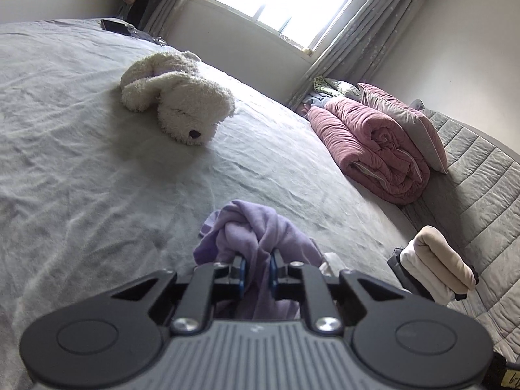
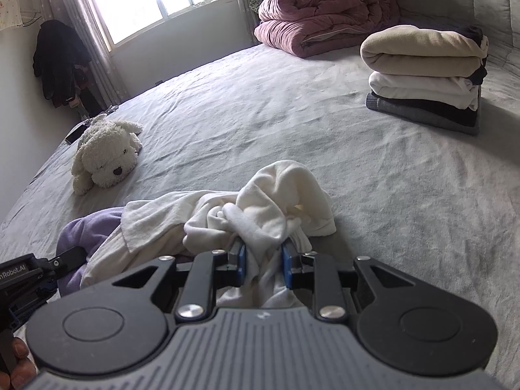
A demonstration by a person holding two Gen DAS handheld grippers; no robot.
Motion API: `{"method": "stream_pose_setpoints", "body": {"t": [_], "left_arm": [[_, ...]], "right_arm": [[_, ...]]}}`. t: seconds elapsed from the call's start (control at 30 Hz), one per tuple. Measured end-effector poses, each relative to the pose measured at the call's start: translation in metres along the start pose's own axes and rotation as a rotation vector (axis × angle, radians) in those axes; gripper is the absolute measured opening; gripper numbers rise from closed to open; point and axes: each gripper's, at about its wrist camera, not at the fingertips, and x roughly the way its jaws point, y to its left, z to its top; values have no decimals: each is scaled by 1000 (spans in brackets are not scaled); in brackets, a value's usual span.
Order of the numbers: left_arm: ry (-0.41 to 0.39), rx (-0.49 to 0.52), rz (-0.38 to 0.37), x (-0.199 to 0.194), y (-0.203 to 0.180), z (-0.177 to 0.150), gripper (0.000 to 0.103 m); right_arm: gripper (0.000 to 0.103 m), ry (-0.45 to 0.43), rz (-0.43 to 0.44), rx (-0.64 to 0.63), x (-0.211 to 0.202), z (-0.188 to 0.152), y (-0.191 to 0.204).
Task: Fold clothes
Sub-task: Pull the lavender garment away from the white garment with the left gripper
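Note:
A crumpled lilac garment (image 1: 256, 227) lies on the grey bedsheet (image 1: 97, 169) at the near edge, and my left gripper (image 1: 257, 261) is shut on a bunch of its cloth between the blue pads. In the right wrist view, my right gripper (image 2: 264, 256) is shut on a fold of a crumpled white garment (image 2: 260, 204). The lilac garment (image 2: 87, 227) shows partly under the white one at the left, where the left gripper's black body (image 2: 29, 276) enters the view.
A white plush dog (image 1: 177, 97) lies mid-bed. A stack of folded clothes (image 2: 425, 71), beige on top, sits at the right. A rolled pink quilt (image 2: 325, 9) and pillow (image 1: 403, 120) lie by the quilted headboard (image 1: 481, 178). A dark phone (image 1: 113, 26) rests at the far edge.

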Motion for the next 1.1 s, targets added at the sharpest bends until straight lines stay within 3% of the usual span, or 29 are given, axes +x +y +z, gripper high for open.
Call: {"method": "stream_pose_setpoints", "body": {"t": [0.3, 0.63, 1.1], "left_arm": [[-127, 95, 129, -28, 14, 20, 12], [-181, 160, 261, -50, 32, 33, 12], [-226, 196, 443, -79, 64, 52, 12]], "right_arm": [[26, -20, 10, -10, -5, 1, 5], [25, -112, 26, -79, -19, 10, 19], [26, -31, 55, -67, -6, 2, 26]]}}
